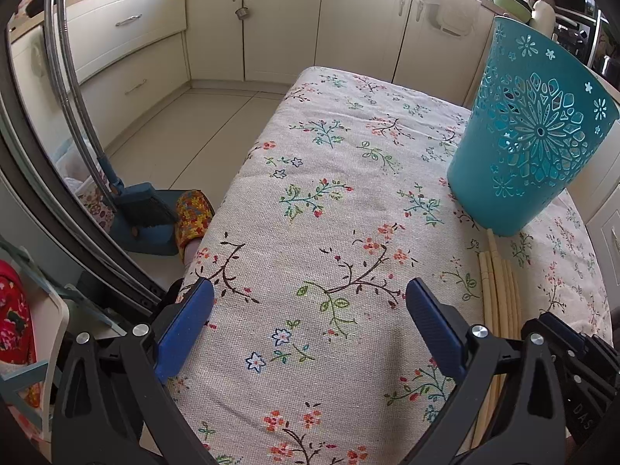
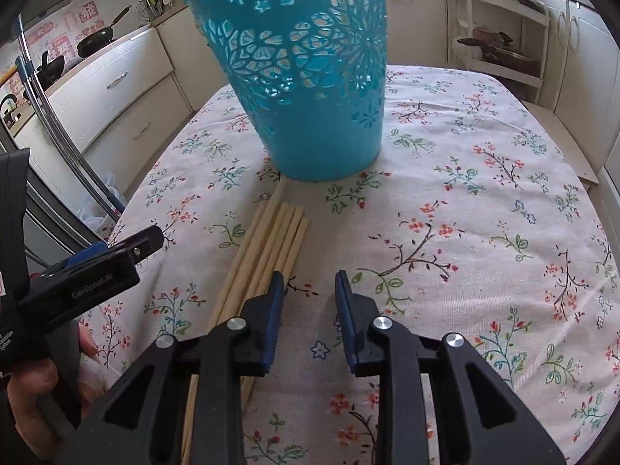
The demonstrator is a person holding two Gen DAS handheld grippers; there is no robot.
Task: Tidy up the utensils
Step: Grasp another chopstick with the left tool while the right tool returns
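A teal perforated plastic basket [image 2: 310,89] stands upright on the floral tablecloth [image 2: 465,201]; it also shows in the left wrist view [image 1: 527,135] at the right. Several pale wooden chopsticks [image 2: 267,248] lie in a bundle just in front of the basket; in the left wrist view the chopsticks [image 1: 500,290] lie to the right of my fingers. My right gripper [image 2: 310,283] is open and empty, just right of the bundle. My left gripper [image 1: 310,302] is wide open and empty over bare cloth; it shows in the right wrist view [image 2: 116,255] at the left.
Cream kitchen cabinets [image 1: 279,19] ring the table. A blue broom and dustpan [image 1: 143,217] lean by the fridge edge [image 1: 58,155] left of the table. A shelf with pots [image 2: 500,50] stands behind the table at the right.
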